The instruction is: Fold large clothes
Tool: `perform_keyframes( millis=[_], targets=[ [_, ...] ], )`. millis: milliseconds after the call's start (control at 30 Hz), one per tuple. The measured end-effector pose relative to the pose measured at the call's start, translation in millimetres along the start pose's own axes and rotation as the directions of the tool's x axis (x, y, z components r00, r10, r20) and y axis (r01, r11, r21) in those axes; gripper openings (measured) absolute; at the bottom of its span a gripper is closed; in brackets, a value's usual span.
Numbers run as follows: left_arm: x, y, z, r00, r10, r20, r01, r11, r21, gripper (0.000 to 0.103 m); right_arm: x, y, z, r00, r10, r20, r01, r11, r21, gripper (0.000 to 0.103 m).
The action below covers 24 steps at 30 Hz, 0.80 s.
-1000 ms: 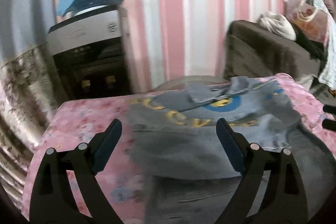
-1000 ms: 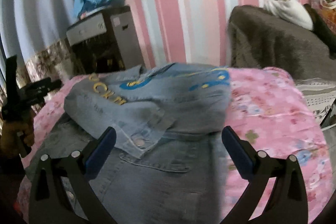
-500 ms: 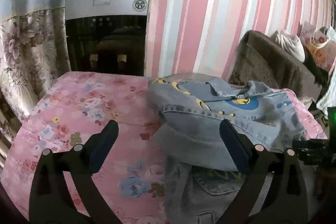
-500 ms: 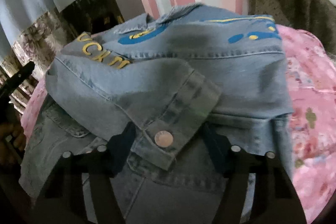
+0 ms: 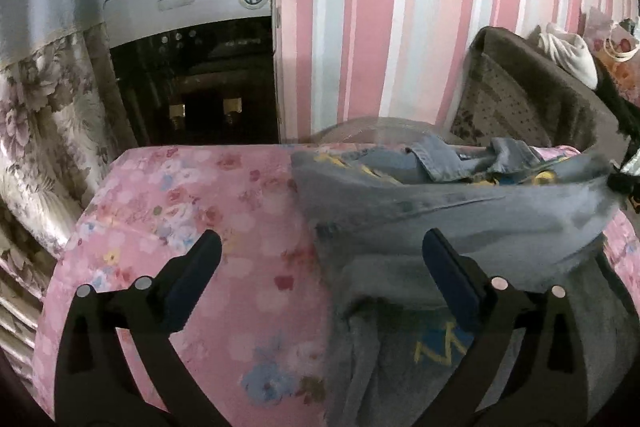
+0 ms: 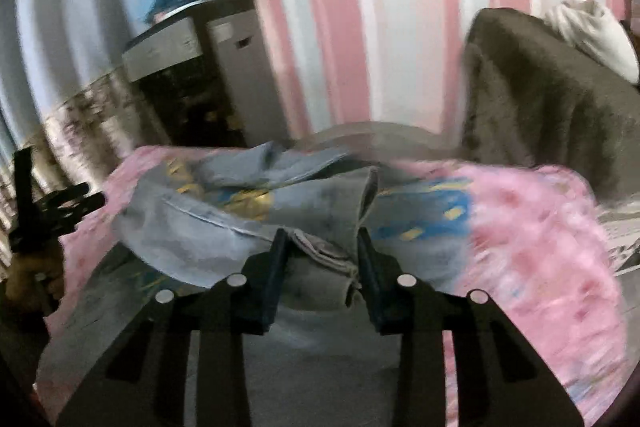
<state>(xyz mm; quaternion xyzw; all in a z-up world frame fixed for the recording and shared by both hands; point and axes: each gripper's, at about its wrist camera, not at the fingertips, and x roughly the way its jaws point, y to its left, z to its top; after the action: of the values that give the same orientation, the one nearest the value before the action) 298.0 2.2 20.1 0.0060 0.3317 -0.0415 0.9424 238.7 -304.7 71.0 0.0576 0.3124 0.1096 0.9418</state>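
Right gripper [image 6: 322, 255], jaws just closing, clamps the jacket's [image 6: 224, 227] cuff [image 6: 332, 247]; left gripper [image 5: 320, 263], at nine o'clock, just widened, gapes empty above the pink cloth [image 5: 224, 211].

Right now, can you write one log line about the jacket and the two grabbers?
left gripper: open, empty | right gripper: just closing, shut on sleeve cuff | denim jacket: partly folded on pink floral cover

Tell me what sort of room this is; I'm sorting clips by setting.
Probably a home living room: pink striped wallpaper, a water dispenser against the wall, and a covered sofa. A denim jacket lies on a floral cloth.
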Motion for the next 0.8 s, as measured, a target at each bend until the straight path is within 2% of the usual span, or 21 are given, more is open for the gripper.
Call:
perform_keyframes(
  millis=[67,167,233,300,367,467,533,600,667,800],
  targets=[
    [13,-9,6,1.0,-0.008,-0.019,0.008,1.0,-0.006,0.1,1,-22,5,0.999,-0.043,-0.003,0.043,0.999,-0.008,0.034],
    [31,-21,9,0.998,0.002,-0.06,-0.001,1.0,0.007,0.1,3,-48,-6,0.997,-0.074,-0.029,0.074,0.997,-0.005,0.034],
    [54,-32,5,0.991,0.037,-0.128,-0.032,0.999,0.044,0.1,23,-62,-22,0.991,-0.08,-0.105,0.081,0.997,0.003,0.034],
    [77,-42,-4,0.975,0.104,-0.195,-0.084,0.991,0.107,0.1,37,-66,-36,0.984,-0.074,-0.16,0.076,0.997,0.006,0.035],
    [89,-44,-14,0.961,0.153,-0.229,-0.121,0.981,0.149,0.1,43,-65,-44,0.982,-0.077,-0.173,0.08,0.997,0.007,0.04],
    [84,-33,-25,0.959,0.184,-0.217,-0.156,0.978,0.14,0.1,43,-62,-51,0.981,-0.078,-0.177,0.082,0.997,0.013,0.047],
    [79,-25,-31,0.96,0.19,-0.208,-0.165,0.977,0.132,0.1,44,-61,-54,0.978,-0.085,-0.189,0.086,0.996,0.002,0.059],
    [70,-18,-36,0.968,0.162,-0.19,-0.145,0.984,0.101,0.099,42,-64,-58,0.979,-0.088,-0.186,0.09,0.996,0.007,0.06],
    [54,-11,-42,0.983,0.087,-0.16,-0.077,0.995,0.065,0.093,29,-65,-62,0.985,-0.074,-0.153,0.079,0.996,0.03,0.061],
    [12,-2,-52,0.994,0.025,-0.103,-0.021,0.999,0.042,0.094,-10,-59,-75,0.994,-0.062,-0.086,0.065,0.997,0.036,0.07]
  ],
)
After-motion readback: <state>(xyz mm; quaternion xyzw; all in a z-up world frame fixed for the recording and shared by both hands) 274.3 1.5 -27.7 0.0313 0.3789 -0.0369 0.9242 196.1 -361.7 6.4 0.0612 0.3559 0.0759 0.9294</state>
